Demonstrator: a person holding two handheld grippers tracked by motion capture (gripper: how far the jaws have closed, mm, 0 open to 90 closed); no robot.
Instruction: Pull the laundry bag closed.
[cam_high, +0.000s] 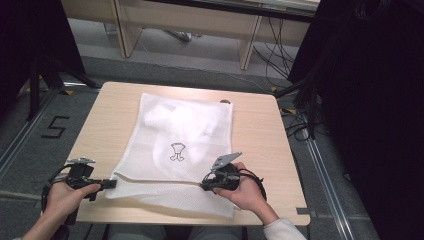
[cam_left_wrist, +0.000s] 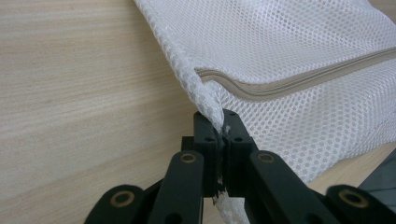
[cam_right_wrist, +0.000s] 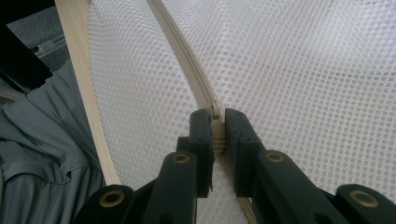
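Observation:
A white mesh laundry bag (cam_high: 180, 135) lies flat on the wooden table (cam_high: 260, 130), with a small black drawing printed at its middle. A beige zipper (cam_high: 155, 179) runs across the bag near the front edge. My left gripper (cam_high: 111, 184) is shut on the bag's front left corner. In the left gripper view the mesh edge (cam_left_wrist: 205, 100) is pinched between the jaws of the left gripper (cam_left_wrist: 223, 128), just beside the zipper's end (cam_left_wrist: 299, 81). My right gripper (cam_high: 204, 186) is shut on the beige zipper pull (cam_right_wrist: 217, 135), with the zipper (cam_right_wrist: 182, 51) running away from the right gripper (cam_right_wrist: 216, 114).
Both hands rest at the table's front edge (cam_right_wrist: 79, 60), and grey clothing (cam_right_wrist: 42, 140) lies just below it. Black stands (cam_high: 35, 75) flank the table on the left, cables (cam_high: 295, 120) trail on the floor to the right, and wooden furniture (cam_high: 190, 20) stands behind.

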